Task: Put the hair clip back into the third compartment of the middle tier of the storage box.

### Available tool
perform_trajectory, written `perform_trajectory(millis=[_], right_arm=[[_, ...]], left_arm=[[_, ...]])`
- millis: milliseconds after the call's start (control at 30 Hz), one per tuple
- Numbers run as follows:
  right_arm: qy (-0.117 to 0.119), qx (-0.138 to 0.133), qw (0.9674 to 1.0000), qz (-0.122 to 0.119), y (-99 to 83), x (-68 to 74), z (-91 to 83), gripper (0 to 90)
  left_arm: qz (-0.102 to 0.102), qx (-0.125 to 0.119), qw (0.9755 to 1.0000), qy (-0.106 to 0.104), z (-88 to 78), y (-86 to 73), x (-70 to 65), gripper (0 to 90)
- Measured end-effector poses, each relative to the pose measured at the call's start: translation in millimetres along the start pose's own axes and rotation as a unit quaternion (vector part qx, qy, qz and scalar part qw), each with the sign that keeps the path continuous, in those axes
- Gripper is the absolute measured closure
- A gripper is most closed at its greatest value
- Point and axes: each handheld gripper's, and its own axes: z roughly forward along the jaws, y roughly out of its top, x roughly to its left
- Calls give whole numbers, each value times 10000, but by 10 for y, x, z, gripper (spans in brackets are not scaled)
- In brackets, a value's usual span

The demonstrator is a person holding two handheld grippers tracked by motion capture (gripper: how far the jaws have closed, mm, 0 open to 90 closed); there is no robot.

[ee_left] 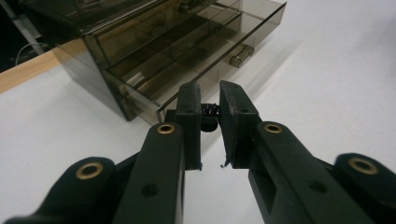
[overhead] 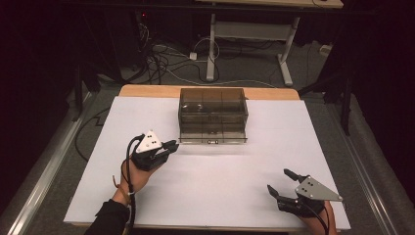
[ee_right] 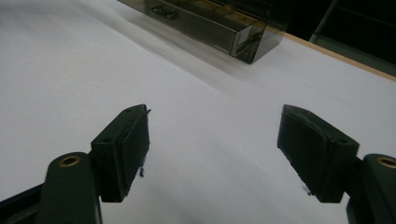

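- In the high view, a smoked transparent drawer box (overhead: 213,108) stands at the far middle of the white table (overhead: 210,171), and its bottom drawer (overhead: 213,136) is pulled out toward me. My left gripper (overhead: 172,145) is just beside the left front corner of this drawer. My right gripper (overhead: 280,181) is well apart from the box, near the right front edge of the table, with its jaws spread wide.
- In the left gripper view, my jaws are close together and they clamp a small dark spring-like piece (ee_left: 210,112); I cannot tell exactly what it is. The open drawer (ee_left: 196,70) with its dividers lies just behind the jaw tips.
- In the right gripper view, my jaws stand far apart with only the white table (ee_right: 210,116) between them. The drawer box (ee_right: 219,23) is farther away at the top.
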Motion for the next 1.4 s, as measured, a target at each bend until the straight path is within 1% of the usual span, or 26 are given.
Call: perform_trajectory(millis=[433,567,733,833,933,1033,1167,1233,1300,1367,1400], right_arm=[[-13,-7,10000,-6,1,-1,-11,253],[-16,-13,10000,14,-2,-4,-18,253],[-17,-28,10000,11,-1,-10,-23,253],[-17,-29,10000,13,-3,-12,-23,253],[-14,-30,10000,5,-4,-12,-24,253],[-17,-31,10000,16,-3,-14,-24,253],[-18,-30,10000,8,-3,-13,-27,253],[-17,-27,10000,13,-5,-14,-27,253],[-10,-22,10000,24,-7,-13,-26,253],[-13,-18,10000,6,-7,-14,-24,253],[-12,-18,10000,4,-7,-14,-24,253]], left_arm=[[92,67,9995,-283,278,46,-226,769],[49,100,9992,-373,374,72,-291,770],[86,180,9989,-434,508,112,-376,769],[70,229,9986,-481,593,141,-427,769],[119,306,9982,-512,702,160,-485,769],[151,377,9977,-535,795,171,-533,769],[130,442,9971,-603,919,176,-603,769],[172,484,9968,-611,975,172,-633,769],[138,513,9965,-639,1028,177,-654,769],[146,537,9964,-635,1079,177,-675,769],[86,535,9964,-647,1111,179,-687,769]])
